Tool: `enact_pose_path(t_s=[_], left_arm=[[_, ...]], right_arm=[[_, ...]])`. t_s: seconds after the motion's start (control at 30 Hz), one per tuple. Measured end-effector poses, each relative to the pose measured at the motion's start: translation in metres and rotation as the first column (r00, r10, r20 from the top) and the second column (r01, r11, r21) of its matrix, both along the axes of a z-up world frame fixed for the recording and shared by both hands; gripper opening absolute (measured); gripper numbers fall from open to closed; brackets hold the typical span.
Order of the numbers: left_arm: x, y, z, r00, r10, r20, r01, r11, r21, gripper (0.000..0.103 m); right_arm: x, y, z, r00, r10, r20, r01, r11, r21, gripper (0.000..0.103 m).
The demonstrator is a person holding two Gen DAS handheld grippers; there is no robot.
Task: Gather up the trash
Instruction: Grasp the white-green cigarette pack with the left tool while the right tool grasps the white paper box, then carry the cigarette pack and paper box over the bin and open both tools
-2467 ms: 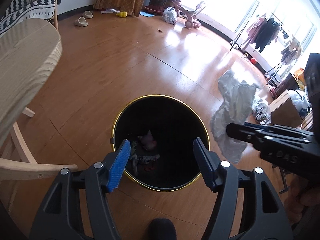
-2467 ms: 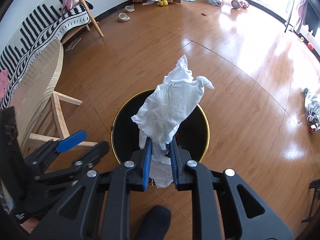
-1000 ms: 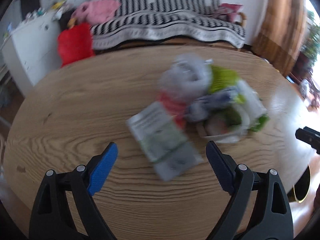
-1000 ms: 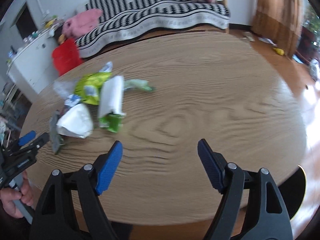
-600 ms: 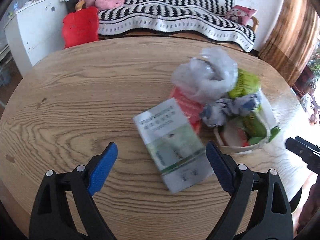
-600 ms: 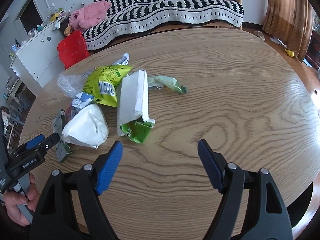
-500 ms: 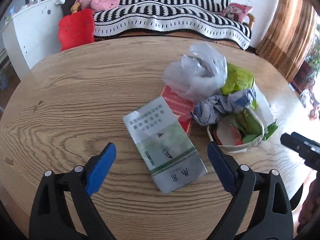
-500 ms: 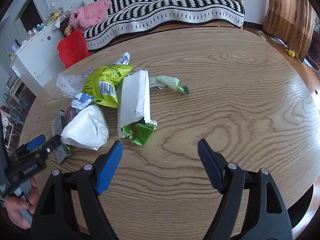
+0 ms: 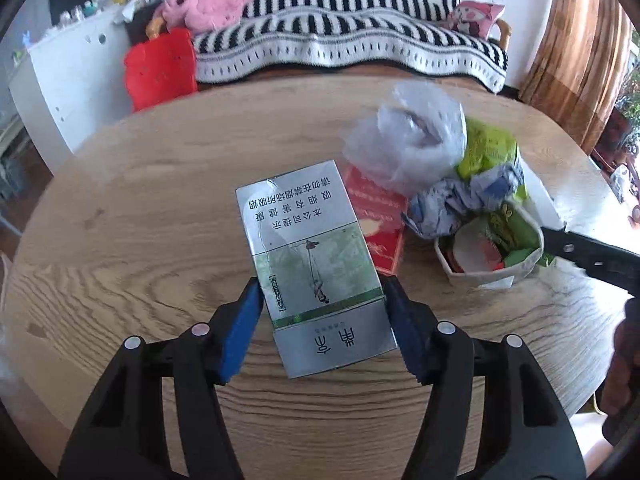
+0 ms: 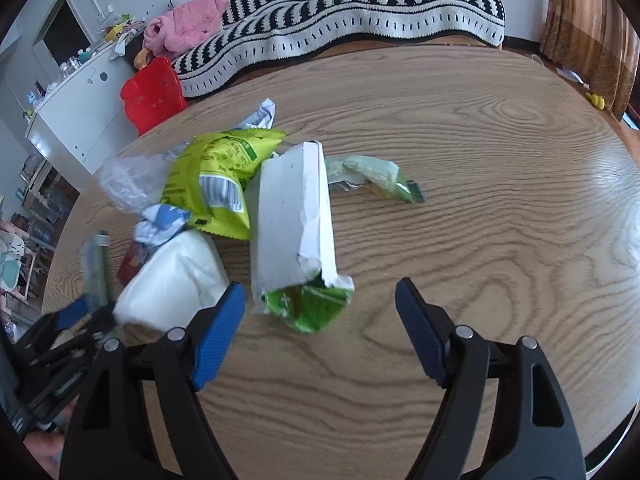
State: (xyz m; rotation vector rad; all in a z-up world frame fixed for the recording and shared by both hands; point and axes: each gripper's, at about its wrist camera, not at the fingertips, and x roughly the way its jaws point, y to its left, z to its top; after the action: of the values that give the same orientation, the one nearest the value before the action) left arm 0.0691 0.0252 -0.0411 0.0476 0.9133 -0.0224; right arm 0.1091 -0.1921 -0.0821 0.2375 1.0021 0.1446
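Observation:
A grey-green cigarette pack (image 9: 310,256) lies on the round wooden table (image 9: 120,240). My left gripper (image 9: 322,316) has closed on the pack's near end, one blue pad at each side. Beside the pack lie a red pack (image 9: 374,220), a clear plastic bag (image 9: 408,140), a crumpled blue-white wrapper (image 9: 448,204) and a torn white carton (image 9: 488,256). My right gripper (image 10: 320,320) is open and empty, just short of the torn white carton (image 10: 292,220) with its green lining. A yellow-green snack bag (image 10: 216,176), a white wad (image 10: 172,284) and a pale green wrapper (image 10: 376,180) lie around it.
A sofa with a black-and-white striped throw (image 10: 340,12) stands behind the table. A red stool (image 10: 154,92) and a white cabinet (image 10: 80,112) are at the far left. The table's right half (image 10: 500,200) is bare wood.
My left gripper moved forward over the cigarette pack and closed its pads on the pack's sides. My right gripper moved closer to the torn white carton and stays open.

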Motion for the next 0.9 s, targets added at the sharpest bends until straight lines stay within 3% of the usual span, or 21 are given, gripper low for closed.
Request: enact_pose_path(t_s=[0.13,0.2,0.23,0.33,0.7,0.9], left_arm=[[-0.001,0.006,0.011,1.0,0.021,0.007,-0.02,0.999,-0.038,0.061],[-0.001,0.003,0.014,1.0,0.016,0.009,-0.015,0.999,-0.05,0.061],[-0.001,0.001,0.016,1.0,0.013,0.013,-0.012,0.999,-0.051,0.061],[-0.002,-0.008,0.021,1.0,-0.003,0.024,0.004,0.999,-0.053,0.061],[-0.014,-0.063,0.045,0.993,-0.093,0.073,0.1,0.99,-0.101,0.061],[-0.036,-0.135,0.053,0.971,-0.216,0.103,0.229,0.965,-0.131,0.061]], right_arm=[[0.011,0.003,-0.004,1.0,-0.008,0.01,0.008,1.0,0.011,0.074],[0.014,0.006,-0.005,1.0,-0.001,0.021,0.001,1.0,0.005,0.066],[0.014,0.008,-0.005,1.0,0.006,0.02,-0.006,1.0,-0.002,0.047],[0.006,0.009,0.003,0.999,0.013,0.038,-0.013,1.0,-0.012,0.034],[-0.063,-0.05,0.045,0.993,-0.038,0.115,0.043,0.998,-0.043,0.031],[-0.114,-0.106,0.058,0.984,-0.107,0.142,0.118,0.99,-0.073,0.031]])
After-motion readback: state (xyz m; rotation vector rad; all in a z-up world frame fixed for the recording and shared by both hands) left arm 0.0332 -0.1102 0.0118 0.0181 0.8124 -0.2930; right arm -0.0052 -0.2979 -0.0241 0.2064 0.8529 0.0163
